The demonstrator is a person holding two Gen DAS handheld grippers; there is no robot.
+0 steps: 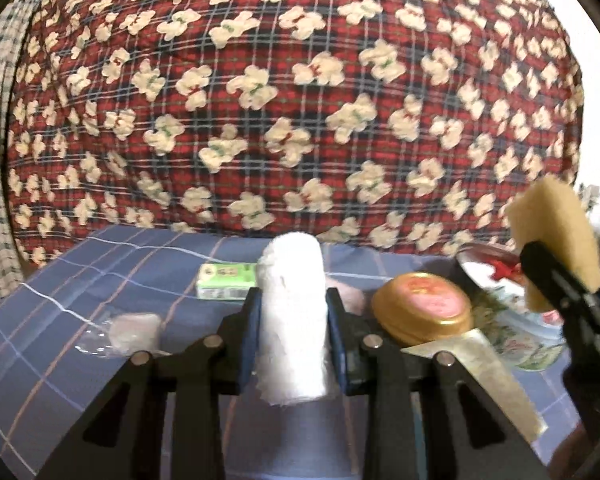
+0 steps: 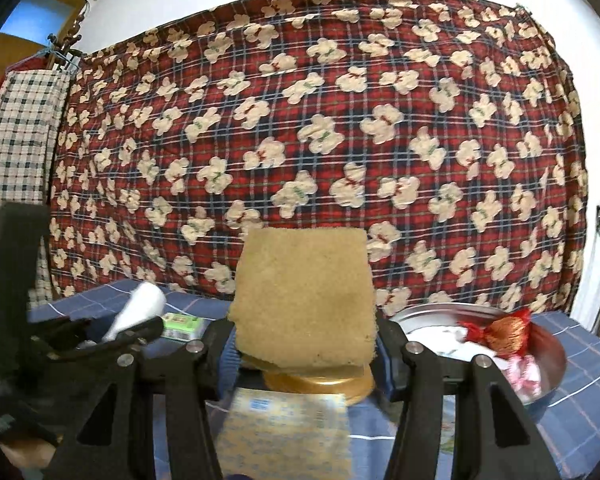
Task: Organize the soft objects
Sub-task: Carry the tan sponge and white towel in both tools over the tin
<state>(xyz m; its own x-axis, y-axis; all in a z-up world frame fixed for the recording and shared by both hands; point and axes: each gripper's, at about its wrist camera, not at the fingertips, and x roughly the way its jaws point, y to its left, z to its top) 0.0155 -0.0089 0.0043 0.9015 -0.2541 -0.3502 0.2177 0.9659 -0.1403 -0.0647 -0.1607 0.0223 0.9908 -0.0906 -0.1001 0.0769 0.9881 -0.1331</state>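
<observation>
Carry step, both tools loaded. Left gripper (image 1: 293, 326) pinches an upright rolled white towel (image 1: 291, 316) above the blue plaid cloth (image 1: 80, 280); right gripper (image 2: 306, 346) pinches a tan sponge (image 2: 304, 300) near the metal bowl (image 2: 548, 364). Next, probably: lower each into the bowl. Bowl contents blurred; destination uncertain.

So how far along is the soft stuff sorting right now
Done: the round metal tray already holds a red tasselled pouch and white cloth.
In hand: the left tool grips a rolled white towel; the right tool grips a tan square sponge, both lifted.
Left: both still need placing, and a small pale wrapped wad lies on the blue checked cloth.
</observation>
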